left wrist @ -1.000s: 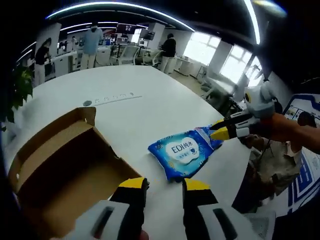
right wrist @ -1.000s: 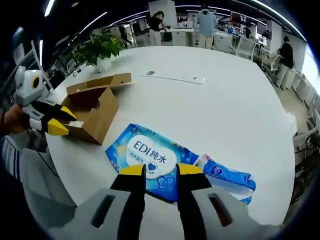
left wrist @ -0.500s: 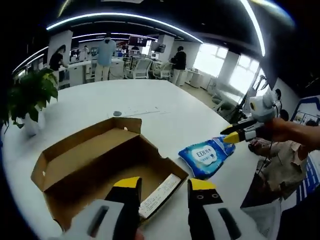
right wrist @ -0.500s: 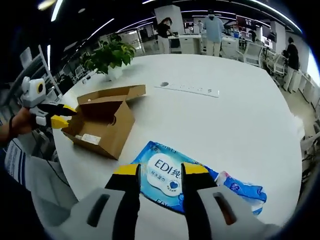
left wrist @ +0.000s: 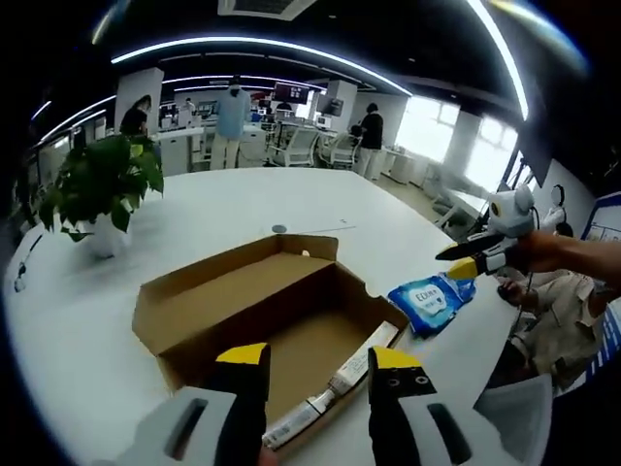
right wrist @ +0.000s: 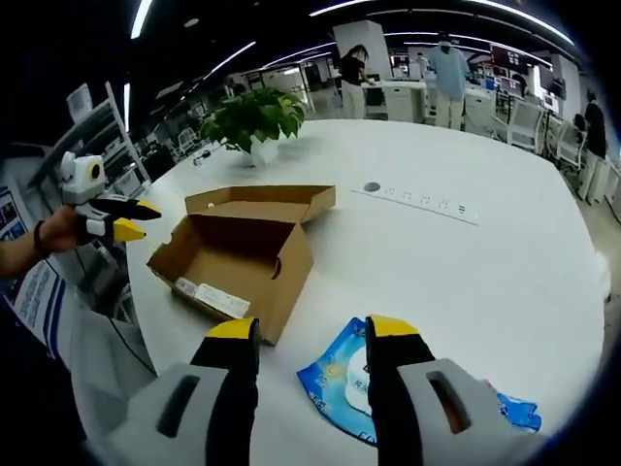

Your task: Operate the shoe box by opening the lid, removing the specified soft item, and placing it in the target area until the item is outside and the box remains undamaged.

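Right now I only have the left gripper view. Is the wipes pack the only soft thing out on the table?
Observer: No. The right gripper view shows a second blue pack just past the wipes, on the side away from the box.
Operator: Is the right claw holding anything?
Observer: No. The right claw is above the wipes, jaws apart, with nothing between them.
Operator: Any opening in the box's outer wall?
Observer: Yes, a round hole in the end wall that faces the wipes.
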`<act>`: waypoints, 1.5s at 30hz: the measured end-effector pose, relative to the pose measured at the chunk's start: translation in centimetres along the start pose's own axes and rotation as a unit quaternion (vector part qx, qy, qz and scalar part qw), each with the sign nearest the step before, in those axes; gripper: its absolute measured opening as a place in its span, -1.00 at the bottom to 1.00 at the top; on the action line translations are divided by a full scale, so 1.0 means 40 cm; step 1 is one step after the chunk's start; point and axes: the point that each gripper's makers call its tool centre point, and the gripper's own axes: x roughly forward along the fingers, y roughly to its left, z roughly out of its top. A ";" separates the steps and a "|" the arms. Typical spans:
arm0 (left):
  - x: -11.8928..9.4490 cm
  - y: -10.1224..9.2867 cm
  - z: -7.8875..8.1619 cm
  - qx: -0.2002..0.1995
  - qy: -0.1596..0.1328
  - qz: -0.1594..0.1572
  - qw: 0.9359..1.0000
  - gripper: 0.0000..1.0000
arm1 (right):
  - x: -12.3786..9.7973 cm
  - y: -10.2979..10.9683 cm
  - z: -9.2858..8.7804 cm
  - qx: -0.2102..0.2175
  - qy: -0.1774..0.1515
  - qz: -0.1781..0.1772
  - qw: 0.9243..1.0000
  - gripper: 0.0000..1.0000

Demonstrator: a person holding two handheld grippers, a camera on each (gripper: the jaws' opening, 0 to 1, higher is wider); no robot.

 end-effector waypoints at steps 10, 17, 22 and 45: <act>-0.074 0.057 -0.024 -0.011 -0.012 0.016 1.000 -0.13 | 0.049 0.076 0.033 -0.020 0.004 0.020 1.000 -0.14; -0.107 0.093 -0.046 -0.020 -0.015 0.024 0.999 -0.12 | 0.077 0.116 0.051 -0.038 0.008 0.031 0.999 -0.13; -0.126 0.110 -0.055 -0.026 -0.019 0.027 0.999 -0.11 | 0.103 0.145 0.049 -0.053 0.018 0.040 0.998 -0.13; -0.174 0.103 -0.079 -0.028 -0.027 0.021 0.999 -0.04 | 0.247 0.258 0.050 -0.225 0.127 0.115 0.959 -0.11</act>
